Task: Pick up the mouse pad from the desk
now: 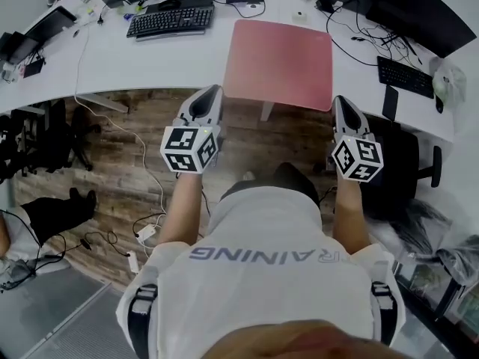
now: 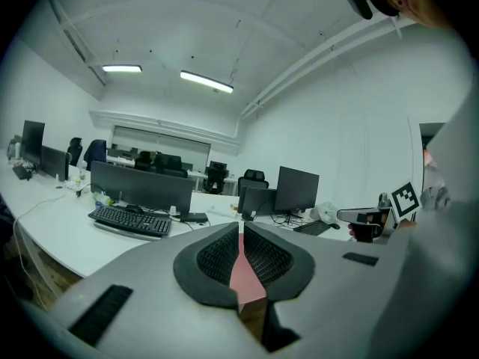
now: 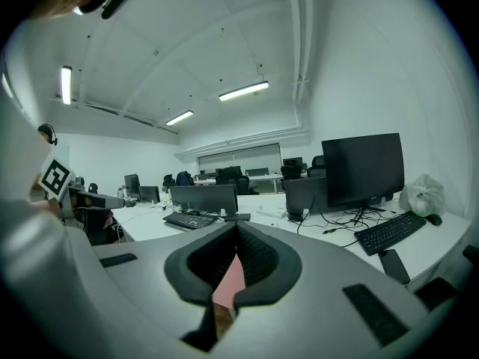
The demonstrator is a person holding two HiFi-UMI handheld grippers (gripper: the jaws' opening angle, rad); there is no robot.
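Note:
A pink mouse pad [image 1: 278, 62] lies flat on the white desk [image 1: 150, 66], its near edge hanging slightly over the desk's rim. My left gripper [image 1: 212, 90] is shut, and its tip is just left of the pad's near left corner. The right gripper [image 1: 338, 100] is shut too, with its tip just right of the near right corner. In the left gripper view the jaws [image 2: 241, 226] meet, and a sliver of the pink pad [image 2: 243, 279] shows through the slit below them. The right gripper view [image 3: 236, 226] shows the same pink sliver [image 3: 228, 286]. I see nothing gripped.
A black keyboard [image 1: 171, 21] and monitors stand at the back left of the desk. Another keyboard [image 1: 404, 75], a phone [image 1: 390, 103] and cables are on the right. A black chair [image 1: 397, 170] stands by my right arm. Cables trail over the wooden floor [image 1: 135, 200].

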